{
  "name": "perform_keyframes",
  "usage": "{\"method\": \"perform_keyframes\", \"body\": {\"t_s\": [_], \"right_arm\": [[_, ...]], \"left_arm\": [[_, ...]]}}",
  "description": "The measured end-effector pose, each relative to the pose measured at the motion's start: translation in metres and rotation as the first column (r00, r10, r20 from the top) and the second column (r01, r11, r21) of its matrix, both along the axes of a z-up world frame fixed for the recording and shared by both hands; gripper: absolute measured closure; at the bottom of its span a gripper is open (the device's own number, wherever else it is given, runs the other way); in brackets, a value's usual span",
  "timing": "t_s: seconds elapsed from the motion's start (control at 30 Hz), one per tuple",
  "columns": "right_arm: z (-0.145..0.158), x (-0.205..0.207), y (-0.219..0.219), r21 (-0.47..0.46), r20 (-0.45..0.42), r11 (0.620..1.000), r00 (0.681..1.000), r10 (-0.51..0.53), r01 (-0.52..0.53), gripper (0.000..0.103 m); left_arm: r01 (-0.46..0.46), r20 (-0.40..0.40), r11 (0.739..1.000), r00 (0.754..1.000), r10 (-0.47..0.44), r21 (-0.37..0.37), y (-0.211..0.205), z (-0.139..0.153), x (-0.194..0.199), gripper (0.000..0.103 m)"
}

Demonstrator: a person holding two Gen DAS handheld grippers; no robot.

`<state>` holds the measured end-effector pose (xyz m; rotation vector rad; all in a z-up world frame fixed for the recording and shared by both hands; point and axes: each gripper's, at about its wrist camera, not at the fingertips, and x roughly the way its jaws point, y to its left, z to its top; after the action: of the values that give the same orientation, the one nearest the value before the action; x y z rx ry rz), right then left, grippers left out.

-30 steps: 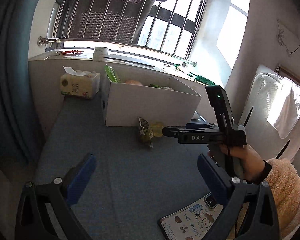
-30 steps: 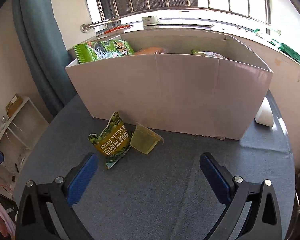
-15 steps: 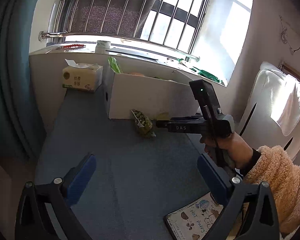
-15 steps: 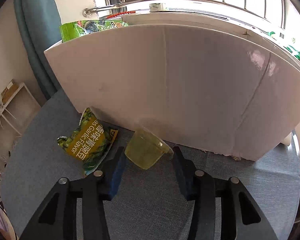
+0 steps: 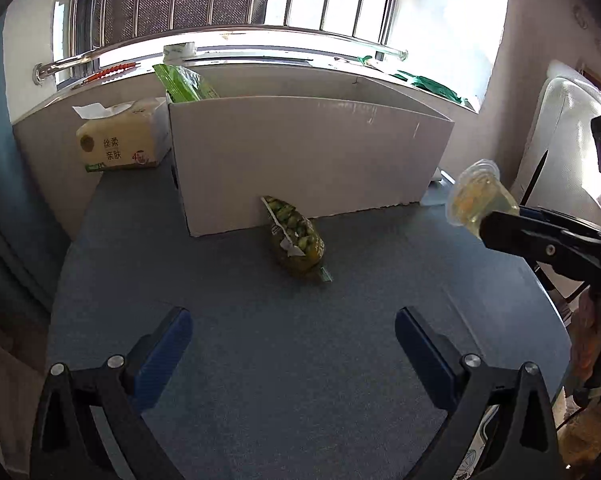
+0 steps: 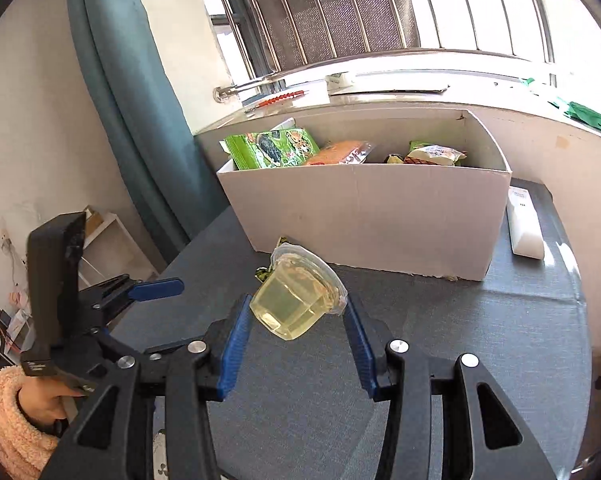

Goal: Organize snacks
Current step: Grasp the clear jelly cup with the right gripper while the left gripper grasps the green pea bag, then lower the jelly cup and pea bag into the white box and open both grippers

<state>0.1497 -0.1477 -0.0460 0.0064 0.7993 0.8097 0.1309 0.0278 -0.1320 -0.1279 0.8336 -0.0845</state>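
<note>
Right wrist view: right gripper (image 6: 298,326) clamps a jelly cup (image 6: 296,300) — hiding most of the bag (image 5: 298,238); left gripper (image 5: 292,344) gapes empty.

In the right wrist view, the clear plastic jelly cup (image 6: 296,304) covers nearly all of the yellow-green snack packet (image 6: 263,274) behind it, leaving one dark corner. The white cardboard box's (image 6: 364,212) near wall hides the lower parts of the packets inside; their print is too small to read. In the left wrist view that wall hides the contents except a green bag (image 5: 184,84), and the right claw (image 5: 486,222) is cut off by the frame's edge.
</note>
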Motion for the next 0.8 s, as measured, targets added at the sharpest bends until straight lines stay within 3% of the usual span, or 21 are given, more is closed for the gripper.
{"method": "perform_keyframes", "body": {"t_s": [0.3, 0.33, 0.4, 0.6, 0.8], "right_arm": [[0.005, -0.053, -0.076, 0.102, -0.032, 0.986, 0.991, -0.129, 0.132, 0.052], [0.004, -0.056, -0.08, 0.108, -0.037, 0.984, 0.99, -0.136, 0.14, 0.052], [0.0, -0.058, -0.088, 0.123, -0.055, 0.981, 0.988, -0.146, 0.152, 0.052], [-0.008, -0.056, -0.095, 0.148, -0.083, 0.975, 0.985, -0.154, 0.165, 0.052], [-0.003, -0.039, -0.077, 0.172, -0.076, 0.975, 0.989, -0.128, 0.14, 0.052]], "left_arm": [[0.003, -0.093, 1.0, 0.996, -0.002, 0.013, -0.013, -0.023, 0.076, 0.001], [0.027, -0.087, 1.0, 0.996, -0.028, -0.004, -0.013, -0.024, 0.079, 0.005], [0.049, -0.085, 0.999, 0.995, -0.047, 0.02, -0.015, -0.028, 0.082, 0.065], [0.117, -0.003, 0.993, 0.993, -0.117, -0.014, -0.02, -0.006, 0.048, 0.066], [0.144, 0.158, 0.988, 0.978, -0.134, -0.055, -0.012, 0.057, 0.011, 0.066]]}}
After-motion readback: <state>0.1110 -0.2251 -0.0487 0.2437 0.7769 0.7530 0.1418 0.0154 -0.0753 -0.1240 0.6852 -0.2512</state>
